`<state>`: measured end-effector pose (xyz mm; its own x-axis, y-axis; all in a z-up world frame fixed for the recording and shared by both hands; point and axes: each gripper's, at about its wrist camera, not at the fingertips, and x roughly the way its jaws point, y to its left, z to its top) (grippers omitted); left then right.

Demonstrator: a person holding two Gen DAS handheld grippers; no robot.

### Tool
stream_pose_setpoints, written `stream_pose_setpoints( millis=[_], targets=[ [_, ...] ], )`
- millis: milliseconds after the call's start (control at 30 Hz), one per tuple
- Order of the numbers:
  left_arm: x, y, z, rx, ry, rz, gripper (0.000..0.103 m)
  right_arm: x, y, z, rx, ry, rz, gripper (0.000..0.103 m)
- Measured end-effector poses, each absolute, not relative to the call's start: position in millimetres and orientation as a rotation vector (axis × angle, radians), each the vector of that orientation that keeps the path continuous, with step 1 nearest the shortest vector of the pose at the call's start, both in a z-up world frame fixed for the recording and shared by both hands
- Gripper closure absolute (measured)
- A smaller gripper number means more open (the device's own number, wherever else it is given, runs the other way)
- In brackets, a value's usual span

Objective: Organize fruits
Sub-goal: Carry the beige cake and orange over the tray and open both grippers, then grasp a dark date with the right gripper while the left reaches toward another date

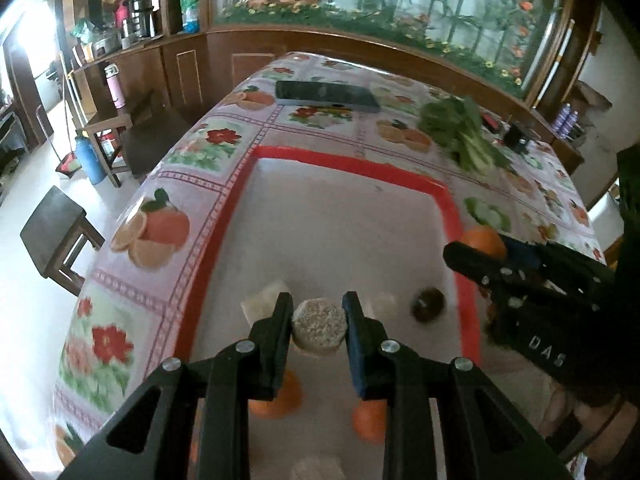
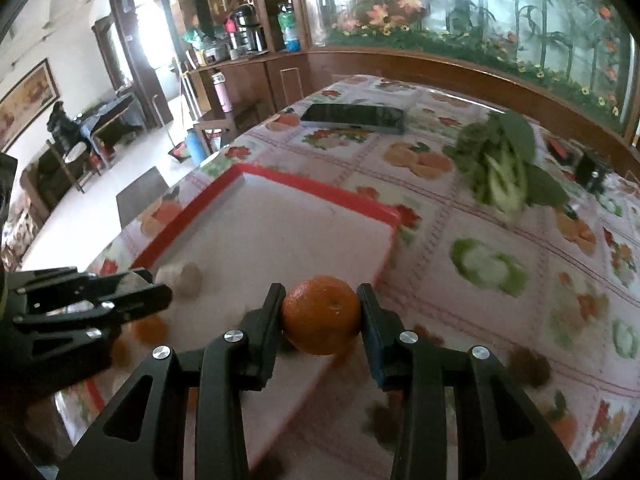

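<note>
My left gripper [image 1: 318,309] is shut on a pale, rough-cut round chunk [image 1: 319,330], held above a white tray with a red rim [image 1: 352,165]. On the tray lie two more pale chunks [image 1: 265,301], a dark round fruit [image 1: 429,305] and two oranges [image 1: 280,402], partly hidden under my fingers. My right gripper [image 2: 321,300] is shut on an orange [image 2: 320,318] over the tray's right edge [image 2: 394,220]. In the left wrist view that right gripper [image 1: 476,251] sits at the right with the orange [image 1: 484,239]. In the right wrist view my left gripper [image 2: 154,290] comes in from the left.
The table has a fruit-print cloth [image 2: 500,280]. Leafy greens [image 2: 500,168] lie to the right beyond the tray, a dark phone [image 2: 352,118] at the far end. Small dark fruits [image 2: 528,364] lie on the cloth right of the tray. Stools [image 1: 56,232] stand left of the table.
</note>
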<state>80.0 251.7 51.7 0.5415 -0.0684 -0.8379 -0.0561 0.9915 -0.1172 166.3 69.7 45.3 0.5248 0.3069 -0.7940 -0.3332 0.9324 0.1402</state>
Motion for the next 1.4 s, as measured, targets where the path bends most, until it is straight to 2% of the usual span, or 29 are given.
stream_pose_setpoints(
  millis=[367, 767, 867, 933, 1400],
  targets=[
    [129.7, 252.7, 24.7, -0.096, 1.053, 0.001, 0.075, 201.5, 89.5, 15.6, -0.049, 1.035, 0.369, 0.067],
    [140.4, 248.4, 15.4, -0.072, 1.066, 0.004, 0.075, 203.0, 96.0, 7.6, -0.118, 1.047, 0.377, 0.067],
    [139.3, 249.4, 15.6, -0.08, 1.082, 0.021, 0.069, 201.4, 94.9, 9.3, -0.123, 1.048, 0.367, 0.062],
    [135.3, 251.4, 16.3, -0.085, 1.087, 0.035, 0.061, 197.6, 92.5, 11.0, -0.114, 1.048, 0.369, 0.061],
    [94.1, 240.4, 42.3, -0.044, 1.035, 0.061, 0.047, 154.6, 80.4, 39.1, -0.115, 0.995, 0.358, 0.05]
  ],
)
